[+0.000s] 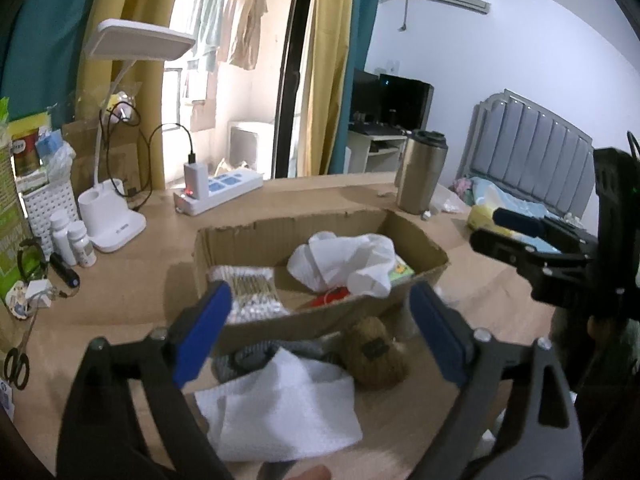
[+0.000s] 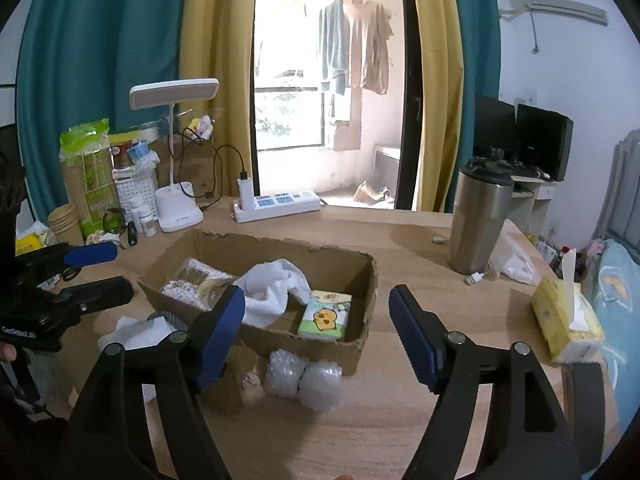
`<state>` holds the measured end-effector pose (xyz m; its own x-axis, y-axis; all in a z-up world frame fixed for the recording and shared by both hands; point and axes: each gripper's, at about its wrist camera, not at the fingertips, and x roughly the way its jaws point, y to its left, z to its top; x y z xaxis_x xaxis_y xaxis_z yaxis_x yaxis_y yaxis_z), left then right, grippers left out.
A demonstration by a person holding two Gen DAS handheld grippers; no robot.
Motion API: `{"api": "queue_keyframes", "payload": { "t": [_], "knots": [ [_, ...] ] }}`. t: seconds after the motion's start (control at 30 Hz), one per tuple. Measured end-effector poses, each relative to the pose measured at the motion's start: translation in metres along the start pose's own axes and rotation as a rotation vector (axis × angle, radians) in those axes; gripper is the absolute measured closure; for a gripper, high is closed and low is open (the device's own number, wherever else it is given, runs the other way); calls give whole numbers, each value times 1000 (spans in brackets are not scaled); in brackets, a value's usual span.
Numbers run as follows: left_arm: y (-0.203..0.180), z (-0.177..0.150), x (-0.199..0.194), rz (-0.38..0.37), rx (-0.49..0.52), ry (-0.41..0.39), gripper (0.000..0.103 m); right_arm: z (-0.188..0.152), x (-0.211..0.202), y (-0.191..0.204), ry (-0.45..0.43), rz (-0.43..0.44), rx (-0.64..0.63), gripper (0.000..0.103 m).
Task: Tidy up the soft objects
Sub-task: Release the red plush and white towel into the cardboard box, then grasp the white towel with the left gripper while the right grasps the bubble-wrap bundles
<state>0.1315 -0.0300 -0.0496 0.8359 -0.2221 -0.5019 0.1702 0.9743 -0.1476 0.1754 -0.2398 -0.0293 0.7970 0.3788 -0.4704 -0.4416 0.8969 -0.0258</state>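
A torn cardboard box [image 1: 424, 240] [image 2: 360, 344] sits mid-table holding a white cloth [image 1: 344, 260] [image 2: 276, 284], a pack of cotton swabs [image 1: 248, 292] [image 2: 196, 280], a tissue pack with a cartoon [image 2: 326, 314] and something red [image 1: 332, 298]. In front of the box lie a white foam sheet [image 1: 280, 408] [image 2: 136, 330], a brown plush [image 1: 376, 356], a grey item [image 1: 248, 358] and bubble wrap rolls [image 2: 304, 376]. My left gripper [image 1: 320, 332] is open above the foam sheet and plush. My right gripper [image 2: 316, 332] is open over the box's near wall.
A steel tumbler [image 2: 478, 220] stands at the back right, a yellow tissue box [image 2: 564, 320] at the right edge. A desk lamp [image 2: 176, 208], power strip [image 2: 276, 202], pill bottles [image 1: 74, 240], paper cups [image 2: 64, 220] and scissors [image 1: 16, 366] crowd the left. A bed [image 1: 532, 152] lies beyond.
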Motion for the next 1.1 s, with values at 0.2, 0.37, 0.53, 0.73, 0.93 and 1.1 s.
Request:
{"api": "queue_keyframes", "payload": {
  "t": [0.2, 0.37, 0.53, 0.73, 0.93, 1.1],
  "knots": [
    [0, -13, 4, -9, -5, 48, 11, -8, -1, -5, 10, -6, 24, 25],
    [1, -23, 11, -7, -9, 98, 11, -17, 6, -6, 38, -1, 31, 25],
    [6, -31, 16, 1, -16, 128, 11, -26, 17, -7, 74, 4, 40, 25],
    [9, -43, 27, 18, -12, 185, 11, -37, 31, -7, 116, 12, 54, 25],
    [11, -53, 36, 38, -17, 230, 11, -45, 44, -8, 153, 20, 63, 25],
    [12, -59, 43, 41, -13, 269, 12, -52, 58, -5, 195, 32, 74, 25]
  ]
}}
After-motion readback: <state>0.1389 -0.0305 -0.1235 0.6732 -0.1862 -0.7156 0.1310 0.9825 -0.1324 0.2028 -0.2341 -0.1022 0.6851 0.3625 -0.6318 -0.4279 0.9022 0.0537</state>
